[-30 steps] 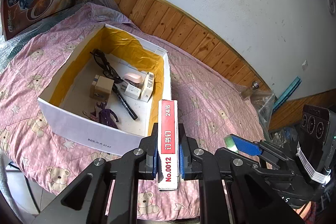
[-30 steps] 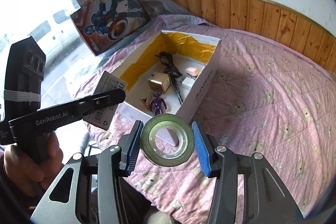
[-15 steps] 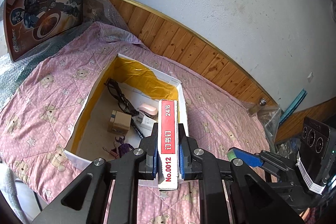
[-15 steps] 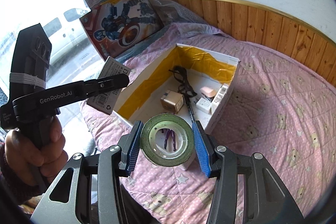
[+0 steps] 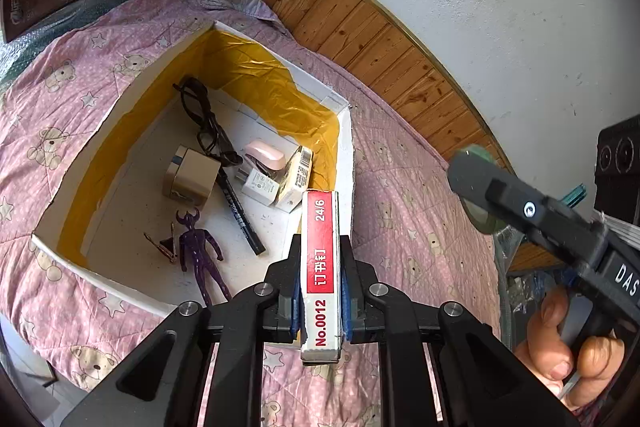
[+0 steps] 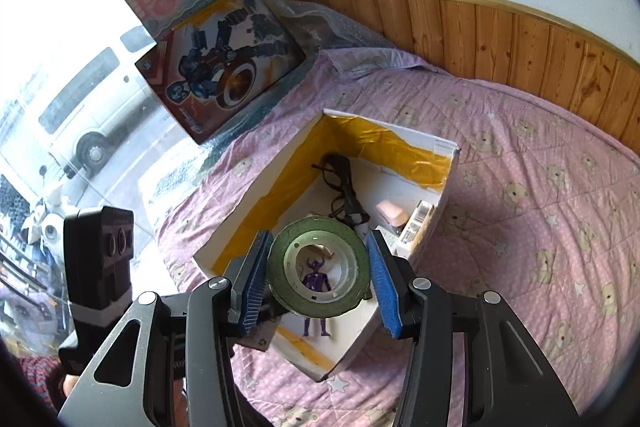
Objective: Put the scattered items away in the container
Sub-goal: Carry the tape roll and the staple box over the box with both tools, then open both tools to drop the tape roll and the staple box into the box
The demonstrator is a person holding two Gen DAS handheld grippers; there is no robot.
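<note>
- Left wrist view: the left gripper [image 5: 320, 291] is clenching a red-and-white staple box [image 5: 321, 267] between its blue pads, holding it lengthwise above the near right corner of the container [image 5: 346, 163].
- The container, a white box lined with yellow tape, is sitting on a pink bear-print quilt [image 5: 400, 227]. Inside it are lying black glasses [image 5: 204, 123], a small brown box [image 5: 192, 177], a black marker [image 5: 240, 217], a purple figure [image 5: 200, 255], a pink item [image 5: 266, 155] and a barcoded carton [image 5: 296, 179].
- At the right edge, a hand [image 5: 568, 359] is gripping the handle of the right gripper [image 5: 476, 183], which is carrying a green tape roll [image 5: 482, 217] over the quilt, beside the container.
- Right wrist view: the right gripper [image 6: 318, 271] is grasping the tape roll [image 6: 318, 269] by its sides, hanging over the near part of the container [image 6: 448, 183]; the purple figure [image 6: 316, 279] is showing through the roll's hole.
- Two toy boxes [image 6: 224, 63] are leaning by the window at the left.
</note>
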